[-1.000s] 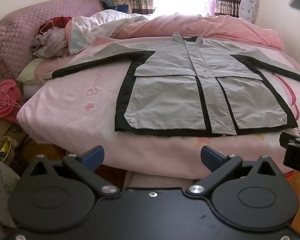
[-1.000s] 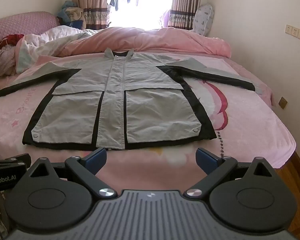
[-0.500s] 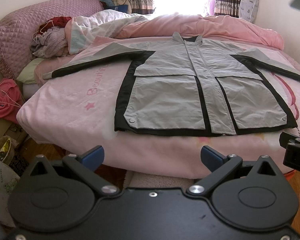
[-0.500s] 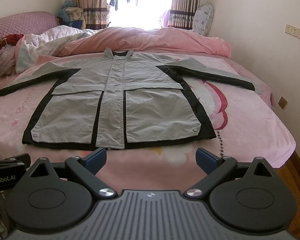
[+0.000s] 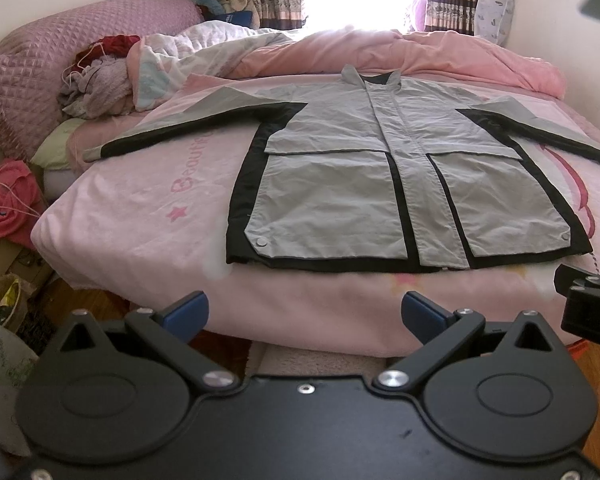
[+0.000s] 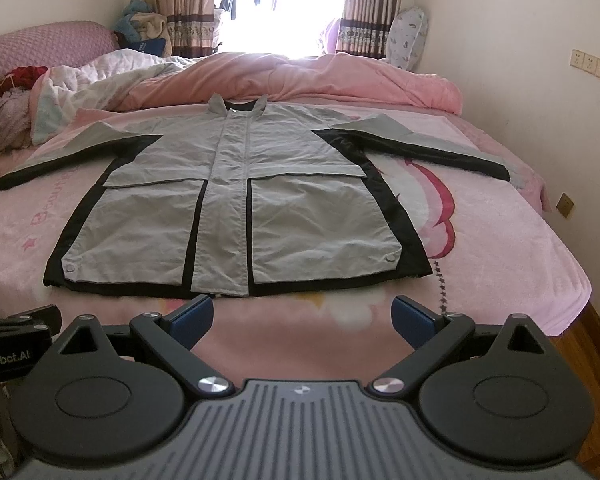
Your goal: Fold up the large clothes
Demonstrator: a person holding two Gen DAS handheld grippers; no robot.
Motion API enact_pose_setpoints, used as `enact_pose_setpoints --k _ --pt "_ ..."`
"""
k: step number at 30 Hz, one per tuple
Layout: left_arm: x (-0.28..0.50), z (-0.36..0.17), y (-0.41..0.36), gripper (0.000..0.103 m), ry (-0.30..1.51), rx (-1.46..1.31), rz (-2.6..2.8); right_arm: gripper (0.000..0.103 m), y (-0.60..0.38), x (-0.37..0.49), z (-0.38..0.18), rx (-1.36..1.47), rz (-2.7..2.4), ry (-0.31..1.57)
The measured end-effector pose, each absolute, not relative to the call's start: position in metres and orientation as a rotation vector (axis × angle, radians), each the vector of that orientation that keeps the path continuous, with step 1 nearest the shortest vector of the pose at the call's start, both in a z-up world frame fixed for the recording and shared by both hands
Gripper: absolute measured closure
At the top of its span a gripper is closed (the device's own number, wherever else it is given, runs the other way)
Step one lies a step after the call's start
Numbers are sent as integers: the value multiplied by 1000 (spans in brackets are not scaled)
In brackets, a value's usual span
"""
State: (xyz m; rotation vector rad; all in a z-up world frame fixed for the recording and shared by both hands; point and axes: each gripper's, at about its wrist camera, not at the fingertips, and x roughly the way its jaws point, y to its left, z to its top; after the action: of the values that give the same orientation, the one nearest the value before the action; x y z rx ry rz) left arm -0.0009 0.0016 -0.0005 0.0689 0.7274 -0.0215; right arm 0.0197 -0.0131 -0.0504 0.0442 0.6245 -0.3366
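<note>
A large grey jacket with black trim (image 5: 340,196) lies flat, front up, on the pink bed, sleeves spread to both sides, hem toward me. It also shows in the right wrist view (image 6: 236,208). My left gripper (image 5: 305,316) is open and empty, held below and in front of the hem at the bed's near edge. My right gripper (image 6: 303,318) is open and empty, just short of the hem, over the pink sheet. Each gripper's body shows at the other view's edge.
A rumpled pink duvet (image 6: 300,80) lies along the far side of the bed. A pile of clothes (image 5: 100,84) and a pink headboard cushion (image 5: 40,56) are at the left. A wall (image 6: 540,80) runs close on the right. Clutter lies on the floor at left (image 5: 4,216).
Both grippers have edged slightly closer to the jacket's hem. The jacket has not moved.
</note>
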Motion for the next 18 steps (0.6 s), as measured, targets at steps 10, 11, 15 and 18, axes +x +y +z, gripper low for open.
enact_pose_setpoints --k 10,11,15,18 --pt "0 0 2 0 725 70 -22 0 -12 21 -51 44 -337 625" --pt "-1 0 2 0 724 69 -21 0 -12 21 -51 44 -337 625" --pt "-1 0 2 0 723 69 -21 0 -13 21 -50 44 -338 624" --pt "-1 0 1 0 723 70 -21 0 -12 21 -51 44 -338 625"
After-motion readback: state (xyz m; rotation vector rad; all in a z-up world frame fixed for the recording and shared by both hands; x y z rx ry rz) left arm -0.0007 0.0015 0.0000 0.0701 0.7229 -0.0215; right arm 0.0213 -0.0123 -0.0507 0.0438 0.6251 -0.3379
